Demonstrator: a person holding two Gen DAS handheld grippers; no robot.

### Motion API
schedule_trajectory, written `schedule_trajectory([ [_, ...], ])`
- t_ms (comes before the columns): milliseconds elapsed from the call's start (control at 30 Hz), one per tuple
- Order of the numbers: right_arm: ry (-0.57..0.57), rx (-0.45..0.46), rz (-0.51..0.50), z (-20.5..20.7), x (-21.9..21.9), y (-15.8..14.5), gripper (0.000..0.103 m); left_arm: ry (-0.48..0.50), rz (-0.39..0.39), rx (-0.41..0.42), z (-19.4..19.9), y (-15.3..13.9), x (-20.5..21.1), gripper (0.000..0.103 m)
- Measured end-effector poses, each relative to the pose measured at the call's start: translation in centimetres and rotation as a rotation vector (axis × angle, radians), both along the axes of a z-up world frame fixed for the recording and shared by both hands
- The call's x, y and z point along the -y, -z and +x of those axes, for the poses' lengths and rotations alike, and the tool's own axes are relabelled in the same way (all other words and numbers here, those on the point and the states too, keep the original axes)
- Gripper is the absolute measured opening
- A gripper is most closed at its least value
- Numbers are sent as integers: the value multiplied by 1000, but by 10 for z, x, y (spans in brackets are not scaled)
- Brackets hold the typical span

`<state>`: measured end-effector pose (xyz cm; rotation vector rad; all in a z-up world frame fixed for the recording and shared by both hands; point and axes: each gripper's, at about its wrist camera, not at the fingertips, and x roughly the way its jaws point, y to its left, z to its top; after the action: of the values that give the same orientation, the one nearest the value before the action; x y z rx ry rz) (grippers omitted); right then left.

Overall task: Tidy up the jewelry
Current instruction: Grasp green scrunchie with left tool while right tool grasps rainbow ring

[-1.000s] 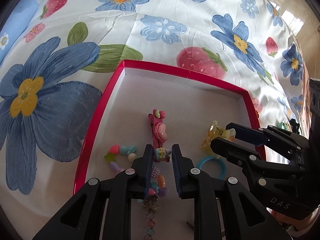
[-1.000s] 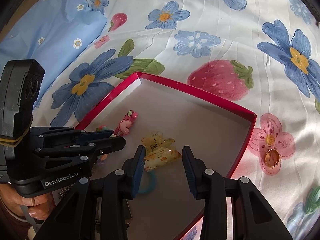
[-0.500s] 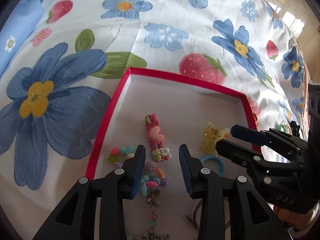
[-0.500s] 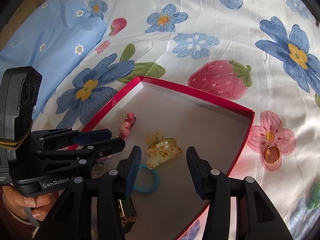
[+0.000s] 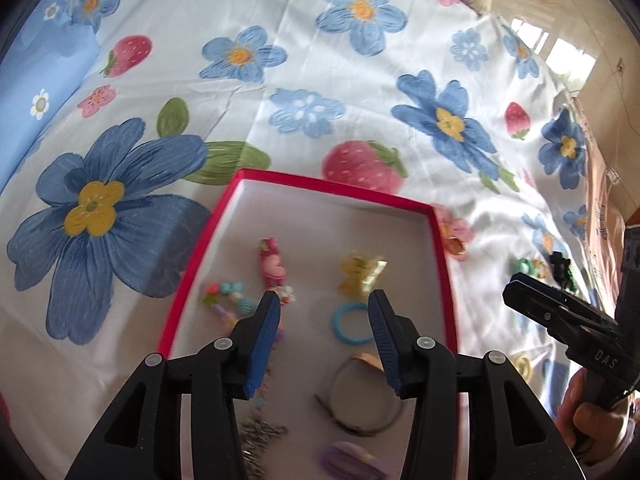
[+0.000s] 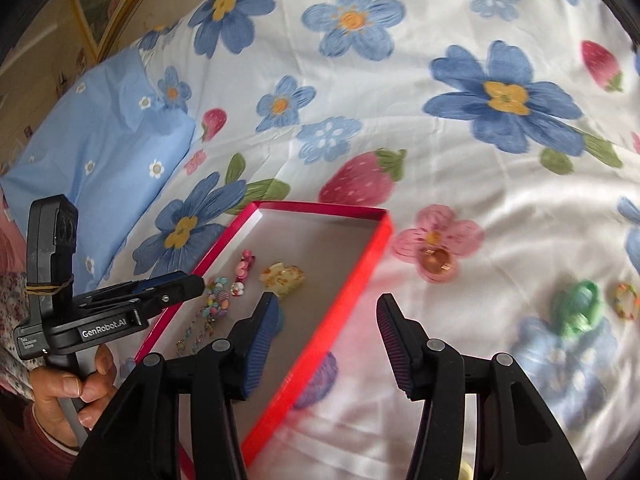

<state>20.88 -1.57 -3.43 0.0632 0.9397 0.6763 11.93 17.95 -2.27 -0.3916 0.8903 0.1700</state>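
Observation:
A red box (image 5: 438, 240) (image 6: 352, 276) lies on the flowered sheet. In it lie a pink heart hair clip (image 5: 273, 266) (image 6: 243, 267), a yellow claw clip (image 5: 360, 274) (image 6: 282, 276), a blue ring (image 5: 349, 323), beaded pieces (image 5: 228, 300) (image 6: 218, 300) and a dark hoop (image 5: 360, 404). My left gripper (image 5: 324, 334) is open and empty above the box. My right gripper (image 6: 326, 338) is open and empty over the box's right rim. Outside the box lie a gold ring (image 6: 436, 260) (image 5: 456, 246), a green piece (image 6: 578, 312) (image 5: 524, 266) and a small beaded ring (image 6: 626, 300).
A light blue pillow (image 6: 100, 152) lies at the far left. A purple clip (image 5: 352, 462) lies at the box's near end. The bed's right edge and a tiled floor (image 5: 568, 48) show at the far right.
Both grippers have opened wider and pulled back from the box. The left let go of the pink clip, the right left the yellow claw clip and swung right toward the box rim.

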Motion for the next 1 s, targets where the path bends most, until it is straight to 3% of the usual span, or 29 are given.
schedule_trajectory([
  [533, 215, -13, -12, -22, 117, -4, 53, 153, -8, 13, 8, -19, 65, 52],
  [1000, 328, -14, -37, -12, 187, -1, 53, 293, 0, -14, 66, -8, 131, 54],
])
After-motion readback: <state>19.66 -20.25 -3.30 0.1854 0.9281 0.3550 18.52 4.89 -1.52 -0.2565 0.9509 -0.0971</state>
